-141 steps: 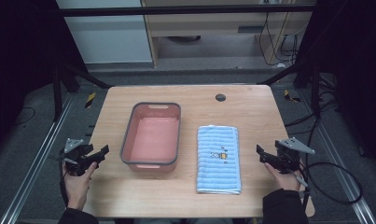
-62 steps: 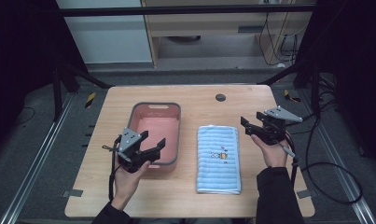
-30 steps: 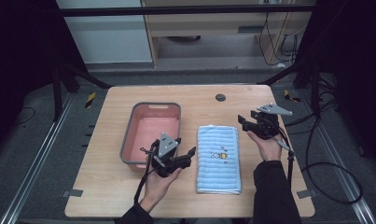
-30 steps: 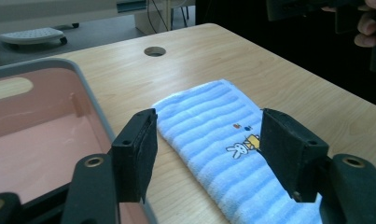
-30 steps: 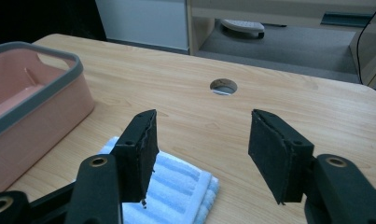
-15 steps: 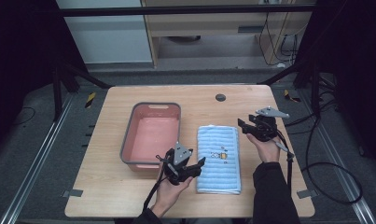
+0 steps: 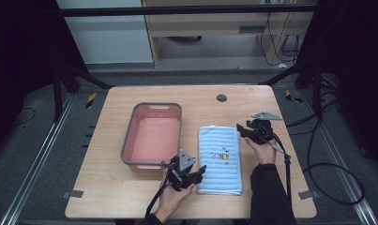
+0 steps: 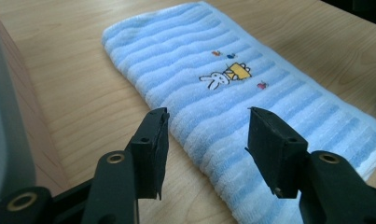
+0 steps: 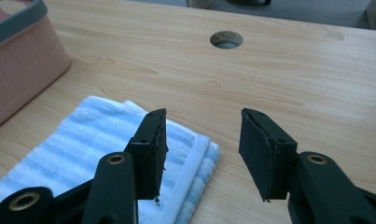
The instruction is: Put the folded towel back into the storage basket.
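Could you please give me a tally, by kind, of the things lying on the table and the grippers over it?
Folded blue striped towel: 1
Pink basin: 1
Grippers: 2, left gripper and right gripper
Total: 4

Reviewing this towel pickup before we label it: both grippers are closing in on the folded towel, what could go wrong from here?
1. The towel is folded in layers; at its far right corner the right gripper, jaws open and just closing, may pinch only the top layer.
2. The left gripper, jaws also just closing, straddles the near left edge; a shallow bite could slip.
3. The pink bin sits close beside the left gripper, so a sideways lift might bump it.
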`<state>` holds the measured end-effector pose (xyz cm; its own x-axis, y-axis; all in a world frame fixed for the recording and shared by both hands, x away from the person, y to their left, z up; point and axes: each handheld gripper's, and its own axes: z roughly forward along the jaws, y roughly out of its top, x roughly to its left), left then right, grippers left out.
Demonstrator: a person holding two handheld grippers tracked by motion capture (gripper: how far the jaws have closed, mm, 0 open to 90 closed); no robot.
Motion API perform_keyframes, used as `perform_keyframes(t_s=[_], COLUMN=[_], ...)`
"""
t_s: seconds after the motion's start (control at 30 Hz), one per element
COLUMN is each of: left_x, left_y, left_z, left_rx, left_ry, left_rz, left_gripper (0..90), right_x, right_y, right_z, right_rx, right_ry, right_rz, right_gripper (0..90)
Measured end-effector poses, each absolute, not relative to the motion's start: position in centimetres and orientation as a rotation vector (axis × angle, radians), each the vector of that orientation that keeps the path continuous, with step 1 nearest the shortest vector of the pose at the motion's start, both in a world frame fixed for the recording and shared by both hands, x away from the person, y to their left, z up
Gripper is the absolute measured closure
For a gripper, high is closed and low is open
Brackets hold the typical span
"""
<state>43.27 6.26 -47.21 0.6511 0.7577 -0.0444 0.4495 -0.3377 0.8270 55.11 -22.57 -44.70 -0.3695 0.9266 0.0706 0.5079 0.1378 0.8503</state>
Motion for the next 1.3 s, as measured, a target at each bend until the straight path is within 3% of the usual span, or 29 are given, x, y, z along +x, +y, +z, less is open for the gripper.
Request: perform_keyframes(t_s=[1.3], left_x=[43.0], left_y=[5.5], left_z=[-50.2], left_rx=[2.073], left_ry=[1.005], left_rz=[0.379], left_gripper=[59.3], right_x=[56.0], right_y=[-20.9], right_z=[-49.5], right_rx=[1.406], right_ry=[2.119], right_rz=[0.989], right_gripper=[54.6])
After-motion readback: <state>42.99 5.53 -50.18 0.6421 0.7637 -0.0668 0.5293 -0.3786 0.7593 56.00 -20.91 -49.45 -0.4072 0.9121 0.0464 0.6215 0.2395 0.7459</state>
